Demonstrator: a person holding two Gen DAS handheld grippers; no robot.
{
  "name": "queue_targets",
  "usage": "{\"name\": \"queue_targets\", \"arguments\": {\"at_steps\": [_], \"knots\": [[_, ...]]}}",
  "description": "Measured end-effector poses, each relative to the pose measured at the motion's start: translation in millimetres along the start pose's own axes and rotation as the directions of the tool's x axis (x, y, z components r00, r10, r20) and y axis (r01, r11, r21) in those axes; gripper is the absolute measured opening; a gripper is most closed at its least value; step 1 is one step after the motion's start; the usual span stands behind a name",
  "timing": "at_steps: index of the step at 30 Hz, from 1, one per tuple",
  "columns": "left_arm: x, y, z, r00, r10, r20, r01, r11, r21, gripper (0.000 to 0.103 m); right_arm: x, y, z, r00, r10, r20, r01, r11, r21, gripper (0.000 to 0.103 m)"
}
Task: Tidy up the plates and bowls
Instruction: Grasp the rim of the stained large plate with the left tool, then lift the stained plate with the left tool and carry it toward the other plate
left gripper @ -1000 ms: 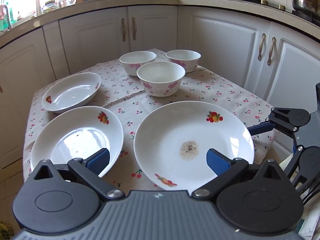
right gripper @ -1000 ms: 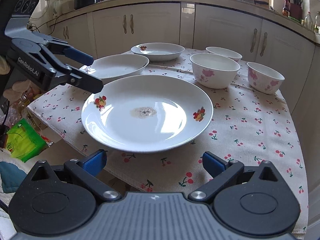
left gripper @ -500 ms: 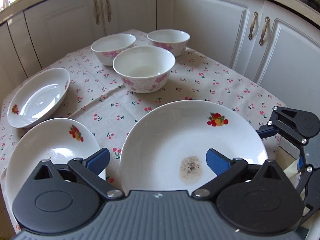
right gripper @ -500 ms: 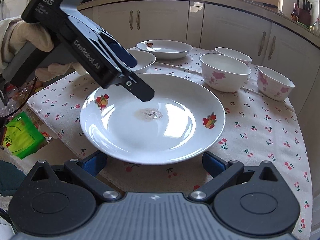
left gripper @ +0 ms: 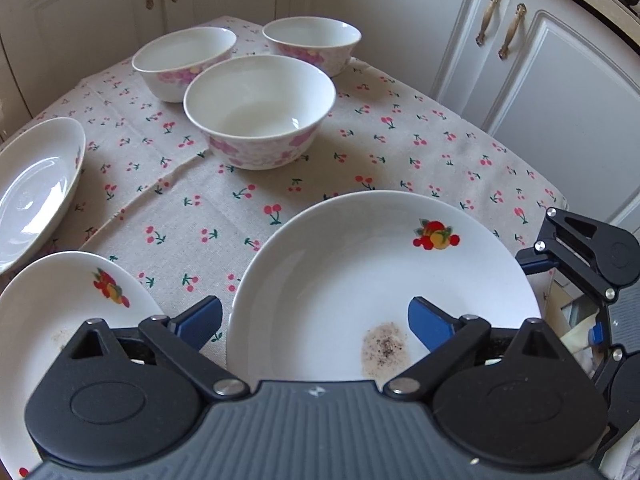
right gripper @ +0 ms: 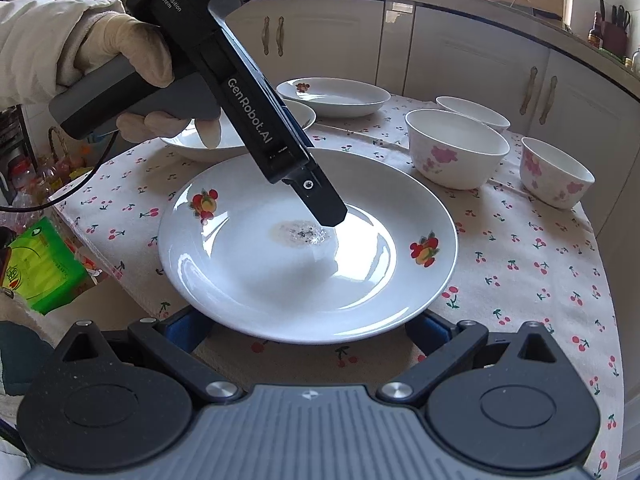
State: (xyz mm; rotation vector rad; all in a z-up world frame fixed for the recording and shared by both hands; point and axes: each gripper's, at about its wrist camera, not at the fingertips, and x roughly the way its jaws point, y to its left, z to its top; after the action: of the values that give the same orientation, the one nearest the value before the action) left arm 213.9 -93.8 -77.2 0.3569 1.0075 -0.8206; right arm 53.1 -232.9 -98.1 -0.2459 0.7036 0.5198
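While my left gripper (left gripper: 314, 316) straddles the big plate's (left gripper: 360, 272) rim, jaws closing, one finger is over the dish next to the crumb stain (left gripper: 384, 346), the other outside the rim; pads not on it yet. In the right wrist view my gloved left hand (right gripper: 132, 76) holds it angled down into the plate. My right gripper (right gripper: 308, 330) sits spread at the near table edge, fingers low at either side of that plate's overhanging near rim, nothing pinched.

Risks: the glazed rim could slip as the pads close and the plate could tip off the near edge. Lifting it tilted could dump the crumbs onto the cherry-print tablecloth (left gripper: 320, 184).

Left of it are a second plate (left gripper: 60, 300), close by, and a third plate (left gripper: 32, 188) further back, so swinging left could clip them. Far side has three floral bowls, nearest (left gripper: 260, 110), well apart.
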Motion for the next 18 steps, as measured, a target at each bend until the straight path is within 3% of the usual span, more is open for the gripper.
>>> {"name": "queue_targets", "arguments": {"at_steps": [8, 11, 18], "knots": [[3.4, 7.0, 5.8, 0.997, -0.062, -0.052, 0.062, 0.998, -0.005, 0.094, 1.3, 0.3, 1.9, 1.0, 0.002, -0.01, -0.002, 1.0, 0.006, 0.103], [4.3, 7.8, 7.9, 0.995, -0.075, -0.067, 0.074, 0.997, -0.01, 0.088, 1.8, 0.5, 2.9, 1.0, 0.001, -0.015, -0.001, 1.0, 0.006, 0.103], [7.3, 6.3, 10.2, 0.992, -0.079, -0.098, 0.081, 0.997, 0.016, 0.088, 3.0, 1.0, 4.1, 1.0, -0.002, -0.024, 0.002, 1.0, 0.007, 0.103]]}}
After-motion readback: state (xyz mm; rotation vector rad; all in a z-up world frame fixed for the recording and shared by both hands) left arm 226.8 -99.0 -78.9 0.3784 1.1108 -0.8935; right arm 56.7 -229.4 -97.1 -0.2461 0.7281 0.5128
